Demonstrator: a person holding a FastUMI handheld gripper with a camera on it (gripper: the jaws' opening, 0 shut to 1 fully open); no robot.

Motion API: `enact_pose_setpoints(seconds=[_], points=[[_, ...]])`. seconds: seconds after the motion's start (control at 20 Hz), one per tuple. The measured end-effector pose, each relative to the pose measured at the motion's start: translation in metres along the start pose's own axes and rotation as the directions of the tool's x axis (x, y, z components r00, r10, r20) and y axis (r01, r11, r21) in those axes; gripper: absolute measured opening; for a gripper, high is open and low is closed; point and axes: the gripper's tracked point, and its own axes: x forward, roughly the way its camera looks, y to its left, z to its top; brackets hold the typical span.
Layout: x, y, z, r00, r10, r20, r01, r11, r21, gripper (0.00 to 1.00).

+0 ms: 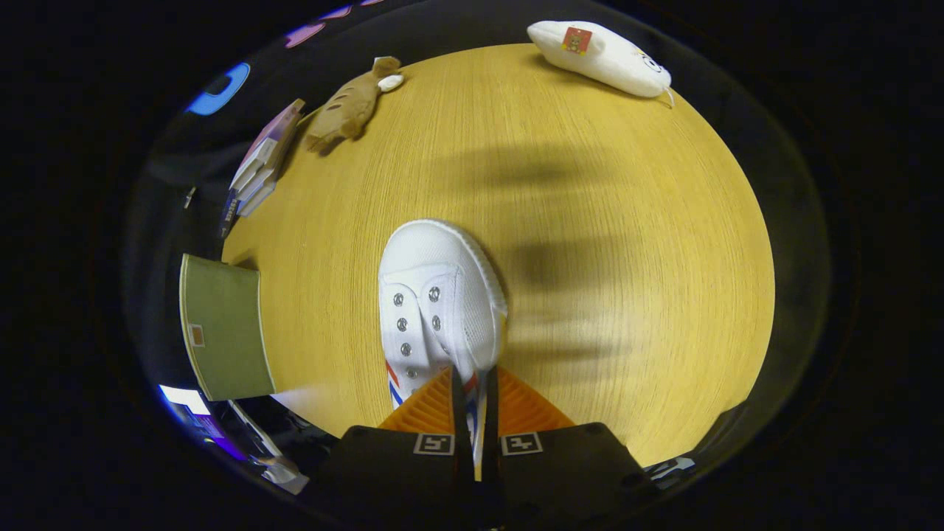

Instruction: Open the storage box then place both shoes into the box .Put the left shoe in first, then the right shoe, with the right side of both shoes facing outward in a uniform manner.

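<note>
A white canvas shoe [435, 295] with metal eyelets and red and blue stripes hangs in front of me, toe pointing away, above the round wooden table [627, 221]. My gripper [472, 387] is shut on the shoe's side wall near the opening, with the thin fabric pinched between both fingers. To the left of the shoe, at the table's edge, stands the olive-green storage box [225, 324]; I cannot tell whether its lid is open.
A brown plush animal [350, 107] lies at the far left of the table, next to a stack of books [258, 166]. A white plush toy [601, 55] lies at the far edge. The shoe's shadow falls on the wood to its right.
</note>
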Motion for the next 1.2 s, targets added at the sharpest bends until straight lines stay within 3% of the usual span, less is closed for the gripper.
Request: enact_pose_setpoints(seconds=[0.25,0.4,0.65,1.0,1.2], points=[[-0.039,0.029,0.009,0.993,0.081,0.081,-0.09,0.99,0.112,0.08],[-0.067,0.067,0.016,0.982,0.131,0.134,-0.147,0.982,0.115,0.08],[-0.102,0.163,0.029,0.954,0.226,0.195,-0.234,0.972,0.018,0.08],[-0.14,0.324,0.025,0.894,0.403,0.198,-0.395,0.915,-0.081,0.08],[-0.143,0.395,0.011,0.892,0.424,0.155,-0.415,0.906,-0.085,0.08]])
